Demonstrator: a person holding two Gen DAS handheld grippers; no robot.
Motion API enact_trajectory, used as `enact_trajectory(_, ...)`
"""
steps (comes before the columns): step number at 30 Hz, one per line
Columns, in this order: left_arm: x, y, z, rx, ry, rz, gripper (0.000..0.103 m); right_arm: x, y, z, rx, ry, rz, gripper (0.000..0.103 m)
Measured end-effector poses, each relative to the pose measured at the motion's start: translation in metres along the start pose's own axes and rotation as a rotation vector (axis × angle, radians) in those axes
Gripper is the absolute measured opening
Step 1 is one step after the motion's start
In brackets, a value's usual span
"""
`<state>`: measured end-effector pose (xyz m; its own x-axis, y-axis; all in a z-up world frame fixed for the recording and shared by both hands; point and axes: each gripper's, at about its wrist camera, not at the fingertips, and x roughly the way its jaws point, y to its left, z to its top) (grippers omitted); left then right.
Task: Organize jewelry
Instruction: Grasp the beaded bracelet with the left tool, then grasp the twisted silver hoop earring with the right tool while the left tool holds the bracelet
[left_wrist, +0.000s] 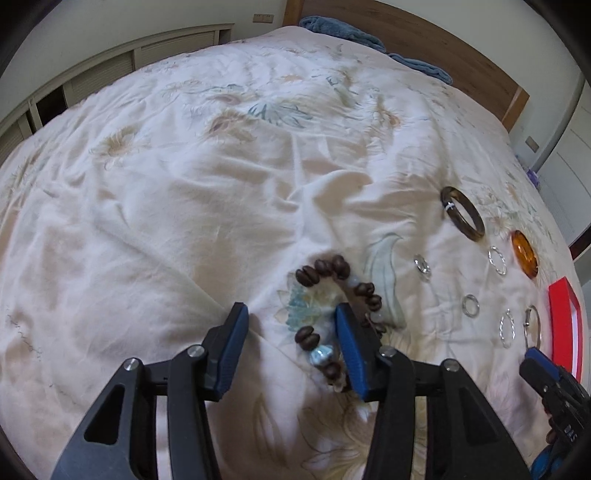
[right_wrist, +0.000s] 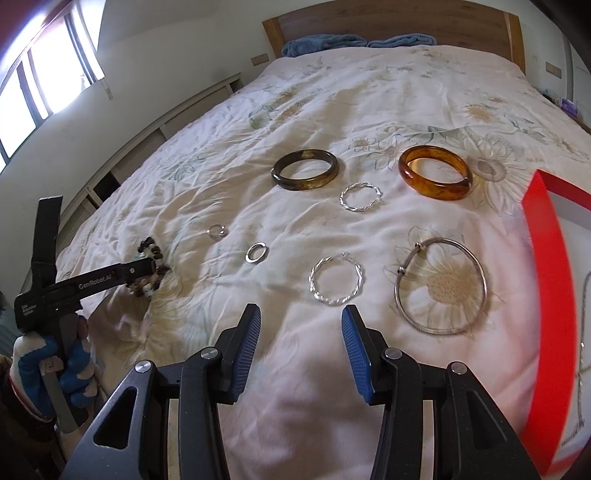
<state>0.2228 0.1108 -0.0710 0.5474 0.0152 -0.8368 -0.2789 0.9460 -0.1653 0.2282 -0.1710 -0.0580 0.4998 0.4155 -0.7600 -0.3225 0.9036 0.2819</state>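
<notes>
the left hand-held gripper (left_wrist: 291, 314) points forward and down, its blue-padded fingers (left_wrist: 234, 339) spread wide apart. in the right wrist view it shows from the side, gripped by a hand (right_wrist: 55, 365) in a blue and white glove. the right hand-held gripper (right_wrist: 301, 314) hangs level, its fingers (right_wrist: 354, 347) likewise parted, holding nothing.

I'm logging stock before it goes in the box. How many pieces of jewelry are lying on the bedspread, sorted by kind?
Thick resin-look bangles: 2 (dark olive bangle, amber bangle)
Twisted silver bracelets: 2 (farther one, nearer one)
Plain silver bangle with clasp: 1
Small silver rings: 2 (left ring, right ring)
Brown beaded bracelet: 1
Total: 8
</notes>
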Motion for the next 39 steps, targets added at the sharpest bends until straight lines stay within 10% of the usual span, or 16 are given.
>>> enact_trajectory(39, -0.045, 0.04, -0.01, -0.059, -0.008, -0.148, 0.011, 0.051, -0.001, 0.008, 0.006, 0.072, 0.04, 0.037)
